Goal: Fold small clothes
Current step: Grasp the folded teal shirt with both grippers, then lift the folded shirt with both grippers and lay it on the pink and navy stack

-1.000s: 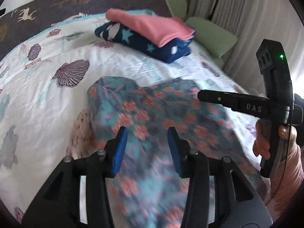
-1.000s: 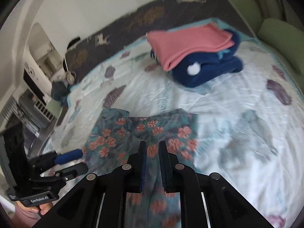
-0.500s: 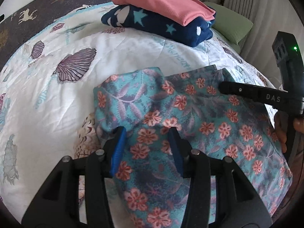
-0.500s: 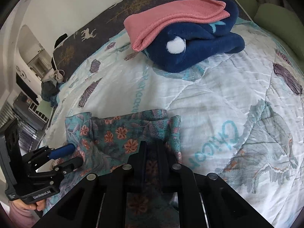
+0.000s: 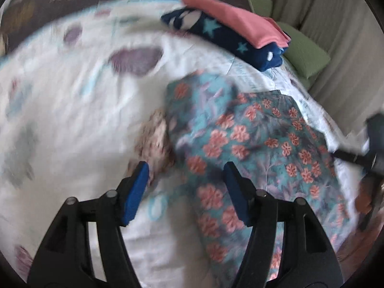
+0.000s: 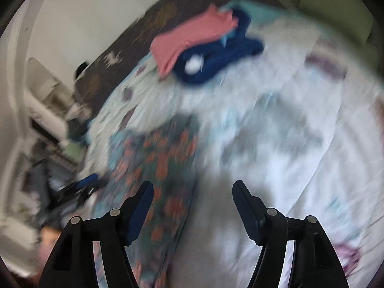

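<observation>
A bed covered by a white quilt (image 5: 72,100) printed with shells is noted as the working surface; a dark blanket with deer figures (image 6: 148,21) is seen at its far end, green cushions (image 5: 304,57) along one side, and pale curtains behind them. Both views are blurred, so fine detail cannot be confirmed. A floral garment (image 5: 252,148), teal with coral flowers, is found lying flat on the quilt, apparently doubled over lengthwise into a long strip. It is gripped by neither tool. The left gripper (image 5: 184,189) is held above the garment's near left edge with its fingers wide apart and nothing between them. The right gripper (image 6: 192,206) is held over the garment's right edge and the bare quilt, its fingers likewise spread and empty. This posture is judged consistent with a fold just laid down and a fresh hold yet to be taken. A finished pile, a pink garment (image 5: 230,21) resting on a navy starred garment (image 5: 223,40), is set well apart at the far side, presumably to keep folded items clear of the working area
</observation>
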Tool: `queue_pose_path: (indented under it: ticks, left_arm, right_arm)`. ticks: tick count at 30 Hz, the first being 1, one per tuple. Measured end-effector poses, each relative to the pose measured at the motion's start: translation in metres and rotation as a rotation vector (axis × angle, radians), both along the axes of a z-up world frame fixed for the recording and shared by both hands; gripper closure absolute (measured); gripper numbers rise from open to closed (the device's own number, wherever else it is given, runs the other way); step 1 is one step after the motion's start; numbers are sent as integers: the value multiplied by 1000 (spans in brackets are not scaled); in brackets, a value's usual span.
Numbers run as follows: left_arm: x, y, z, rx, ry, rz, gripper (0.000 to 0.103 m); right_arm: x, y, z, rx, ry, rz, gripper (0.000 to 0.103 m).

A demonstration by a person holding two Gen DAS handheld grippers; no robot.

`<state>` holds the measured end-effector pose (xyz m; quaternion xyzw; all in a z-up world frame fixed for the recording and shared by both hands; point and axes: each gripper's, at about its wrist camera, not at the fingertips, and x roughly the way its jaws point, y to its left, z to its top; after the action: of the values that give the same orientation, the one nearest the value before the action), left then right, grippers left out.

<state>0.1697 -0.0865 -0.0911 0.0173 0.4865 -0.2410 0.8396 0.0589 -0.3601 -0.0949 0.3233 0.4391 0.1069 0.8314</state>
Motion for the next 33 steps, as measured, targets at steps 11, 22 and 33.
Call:
queue_pose_path:
  ticks: [11,22,33]
  left_arm:
    - [22,-30,-15,-130,71,-129,56]
    - [-23,-30,98,-224,-205,-166,91]
    - [-27,-103,262,-229,-575,-274,90]
  right_arm:
    - [78,35,-17,139,-48,222,28]
    - [40,52,76,-64,-250,107,90]
    - [29,18,287,-457,-618,-64,89]
